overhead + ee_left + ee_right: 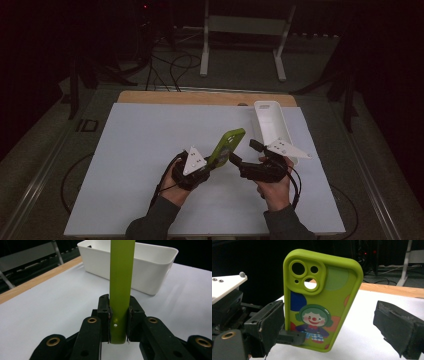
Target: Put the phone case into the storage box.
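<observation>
Your left claw (pixel 212 162) is clamped on the bottom end of the green phone case (pixel 226 146), and it holds the case up off the white counter (pixel 150 150), tilted toward the white bin (pixel 272 125) that sits at the far right. Your right claw (pixel 245 152) is wide apart, with one jaw on each side of the case. From the right gripper view, the case (pixel 322 302) shows a clown picture on its back.

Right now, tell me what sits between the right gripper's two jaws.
The green phone case stands upright between them in the right gripper view, near one jaw, untouched by the other. The left gripper clamps its lower end.
</observation>
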### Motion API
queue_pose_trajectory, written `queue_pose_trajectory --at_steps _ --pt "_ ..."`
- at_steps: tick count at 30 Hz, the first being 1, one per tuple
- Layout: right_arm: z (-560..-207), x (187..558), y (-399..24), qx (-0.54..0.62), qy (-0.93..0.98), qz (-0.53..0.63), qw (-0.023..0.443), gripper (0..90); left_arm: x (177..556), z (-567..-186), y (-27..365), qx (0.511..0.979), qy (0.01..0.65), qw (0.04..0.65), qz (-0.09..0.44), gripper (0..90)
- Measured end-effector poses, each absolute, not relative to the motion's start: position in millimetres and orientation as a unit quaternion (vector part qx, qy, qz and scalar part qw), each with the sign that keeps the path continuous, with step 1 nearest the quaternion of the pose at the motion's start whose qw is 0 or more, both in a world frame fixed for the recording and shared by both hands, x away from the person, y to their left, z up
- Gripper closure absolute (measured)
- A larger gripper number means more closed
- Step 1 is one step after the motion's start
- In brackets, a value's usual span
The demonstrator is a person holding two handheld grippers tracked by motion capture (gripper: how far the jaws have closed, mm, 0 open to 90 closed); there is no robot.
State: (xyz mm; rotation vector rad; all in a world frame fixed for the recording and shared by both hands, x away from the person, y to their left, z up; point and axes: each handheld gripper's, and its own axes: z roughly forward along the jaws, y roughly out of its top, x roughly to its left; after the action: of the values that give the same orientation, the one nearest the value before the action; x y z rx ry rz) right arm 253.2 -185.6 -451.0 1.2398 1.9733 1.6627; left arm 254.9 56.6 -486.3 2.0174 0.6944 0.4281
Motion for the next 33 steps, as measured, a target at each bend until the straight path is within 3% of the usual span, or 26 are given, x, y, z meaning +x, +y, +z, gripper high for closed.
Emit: queue_pose_trajectory --at_steps 33 --pt "-444.6 259.9 -178.2 0.459 0.652 0.586 0.143 9.7 250.2 -489.5 47.8 0.819 0.285 0.460 0.190 77.4"
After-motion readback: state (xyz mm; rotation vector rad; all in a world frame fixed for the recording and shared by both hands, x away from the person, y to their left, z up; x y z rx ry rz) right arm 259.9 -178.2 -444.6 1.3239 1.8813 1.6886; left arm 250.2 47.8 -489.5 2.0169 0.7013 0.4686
